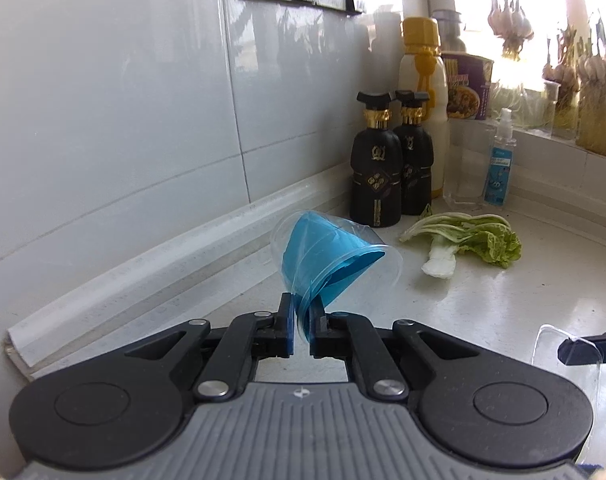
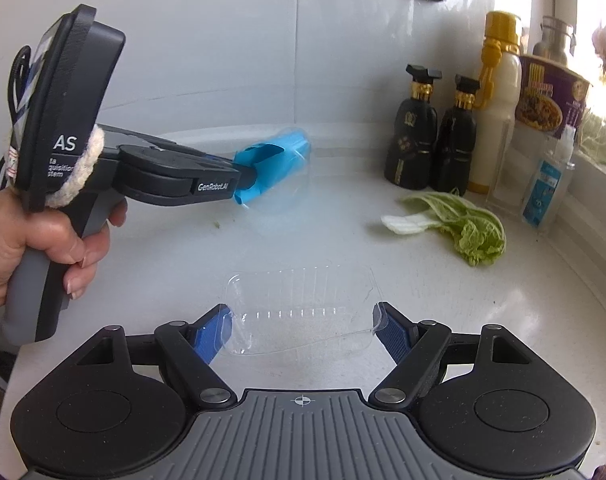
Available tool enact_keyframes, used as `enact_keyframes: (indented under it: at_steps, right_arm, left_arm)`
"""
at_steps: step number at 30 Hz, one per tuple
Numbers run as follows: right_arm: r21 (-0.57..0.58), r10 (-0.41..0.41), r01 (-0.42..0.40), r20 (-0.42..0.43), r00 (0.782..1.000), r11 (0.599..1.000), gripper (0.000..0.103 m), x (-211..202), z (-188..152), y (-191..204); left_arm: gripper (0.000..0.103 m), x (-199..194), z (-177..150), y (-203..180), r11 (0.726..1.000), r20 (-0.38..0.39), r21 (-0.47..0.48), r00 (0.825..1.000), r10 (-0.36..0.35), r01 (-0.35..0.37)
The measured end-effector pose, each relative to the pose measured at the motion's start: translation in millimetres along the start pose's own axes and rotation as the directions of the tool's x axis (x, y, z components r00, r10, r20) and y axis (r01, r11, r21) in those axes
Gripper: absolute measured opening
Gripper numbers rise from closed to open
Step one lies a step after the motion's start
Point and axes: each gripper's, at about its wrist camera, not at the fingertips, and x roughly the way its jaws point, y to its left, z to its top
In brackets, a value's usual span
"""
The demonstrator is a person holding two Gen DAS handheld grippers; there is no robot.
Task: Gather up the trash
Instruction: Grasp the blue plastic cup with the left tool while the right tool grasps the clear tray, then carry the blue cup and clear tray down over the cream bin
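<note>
Over the bench (image 2: 303, 240) | left gripper (image 1: 301, 320) pinching blue cup (image 1: 331, 256), lifted | right gripper (image 2: 303, 324) spread wide, gripping clear tray (image 2: 299, 304) by its ends | tip: squeeze gently, tray looks flimsy, lift both level

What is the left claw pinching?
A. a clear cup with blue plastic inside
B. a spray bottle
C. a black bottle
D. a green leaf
A: the left claw is shut on the clear cup with blue plastic, lifted off the counter.
</note>
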Motion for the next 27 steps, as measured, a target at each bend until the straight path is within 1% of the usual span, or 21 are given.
enact_keyframes:
  at_steps: [7, 17, 22, 27]
  right_arm:
    - [-0.017, -0.002, 0.002, 0.011, 1.0, 1.0, 0.079, -17, 4, 18]
    - [-0.057, 0.015, -0.014, 0.021, 1.0, 0.998, 0.08, -45, 1, 58]
    - [-0.084, 0.009, -0.01, -0.015, 1.0, 0.996, 0.08, -51, -1, 82]
    - [-0.116, 0.027, -0.032, -0.04, 0.999, 0.993, 0.08, -56, -3, 108]
  left_arm:
    - [0.006, -27, -2, 13, 1.0, 0.011, -0.009, 1.0, 0.014, -0.014]
    - [0.006, -70, -22, 46, 0.998, -0.015, -0.044, 0.999, 0.046, -0.046]
    - [0.006, -94, -34, 60, 0.997, -0.025, -0.058, 0.998, 0.057, -0.058]
    - [0.006, -114, -45, 74, 0.995, -0.037, -0.066, 0.997, 0.069, -0.072]
